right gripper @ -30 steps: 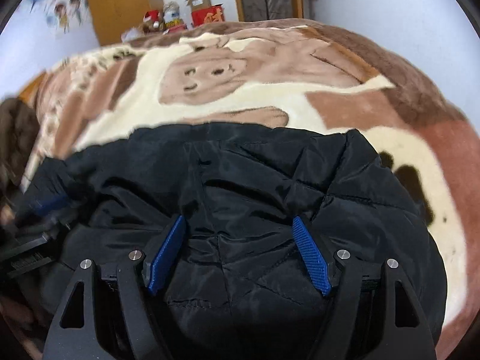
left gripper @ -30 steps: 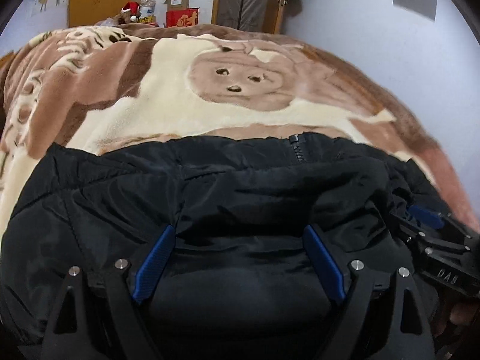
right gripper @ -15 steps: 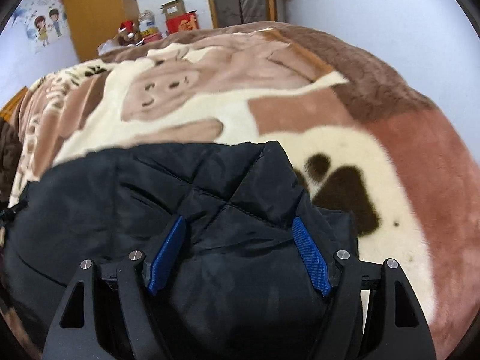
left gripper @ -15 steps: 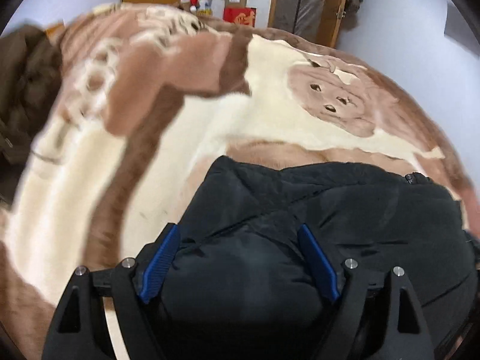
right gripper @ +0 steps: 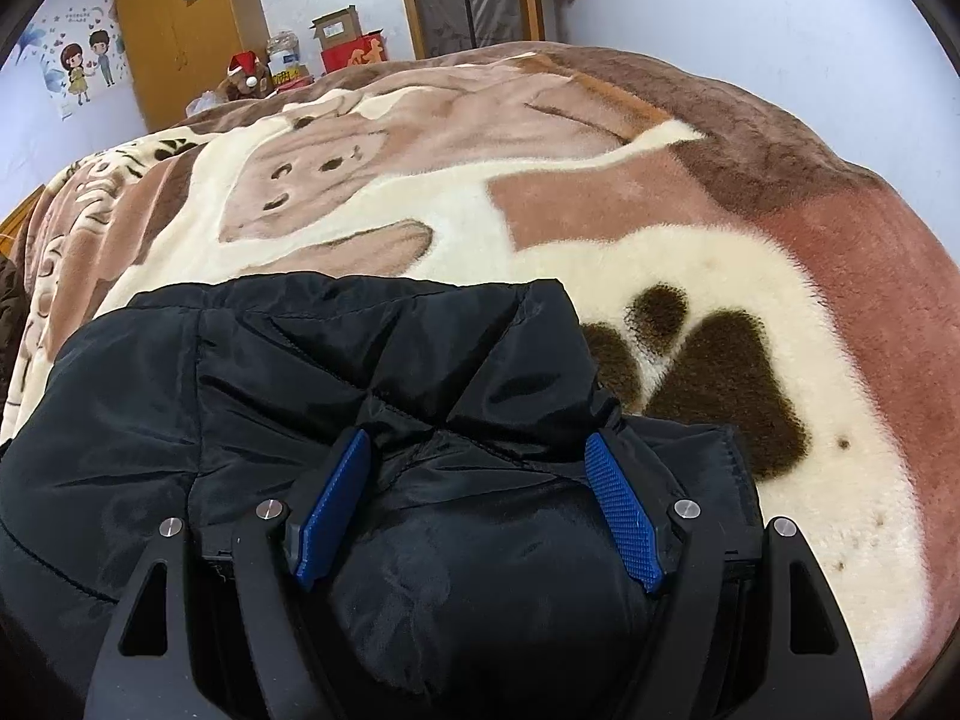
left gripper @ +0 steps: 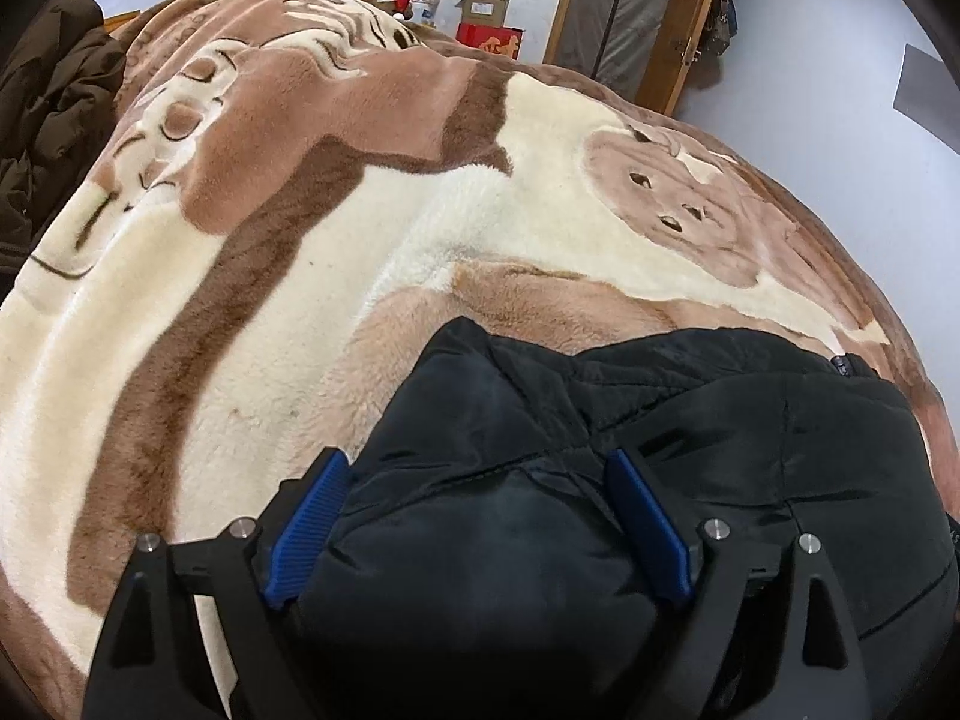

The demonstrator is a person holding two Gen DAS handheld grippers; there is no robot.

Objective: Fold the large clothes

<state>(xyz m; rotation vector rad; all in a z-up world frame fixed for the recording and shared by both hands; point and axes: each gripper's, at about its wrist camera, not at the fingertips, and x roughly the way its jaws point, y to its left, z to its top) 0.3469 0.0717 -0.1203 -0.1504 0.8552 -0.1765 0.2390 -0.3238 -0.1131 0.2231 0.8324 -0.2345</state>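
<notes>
Black padded jacket [left gripper: 690, 438] lies bunched on the near part of the brown-and-cream plush blanket [left gripper: 288, 276], in front of its printed cartoon face. The left gripper [left gripper: 474, 516] grips a thick fold at the jacket's left end, its blue pads [left gripper: 306, 528] pressed into the fabric; its jaws have just opened a little wider. The right gripper [right gripper: 480, 504] clamps a bulging fold at the jacket's [right gripper: 252, 372] right end, beside the blanket's [right gripper: 690, 210] dark paw print [right gripper: 720, 384].
</notes>
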